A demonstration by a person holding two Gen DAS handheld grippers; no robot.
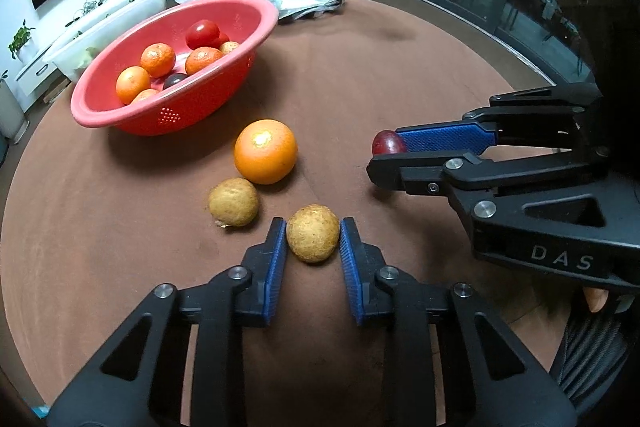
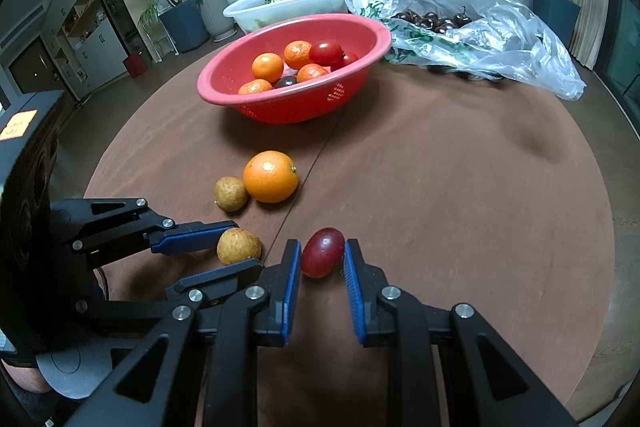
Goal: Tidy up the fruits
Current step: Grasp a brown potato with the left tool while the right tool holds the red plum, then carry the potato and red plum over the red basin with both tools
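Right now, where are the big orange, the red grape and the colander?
Big orange (image 1: 265, 151), left wrist view, middle of its skin.
Red grape (image 2: 322, 252), right wrist view, centre of the fruit.
Colander (image 2: 304, 103), right wrist view, near outer wall.

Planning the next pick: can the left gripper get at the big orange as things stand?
Probably not yet: the left gripper is shut on a tan fruit. Otherwise the orange sits just ahead on open table, nothing blocking.

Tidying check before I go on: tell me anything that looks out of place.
Loose on the table, outside the red basket: an orange and a small tan fruit.
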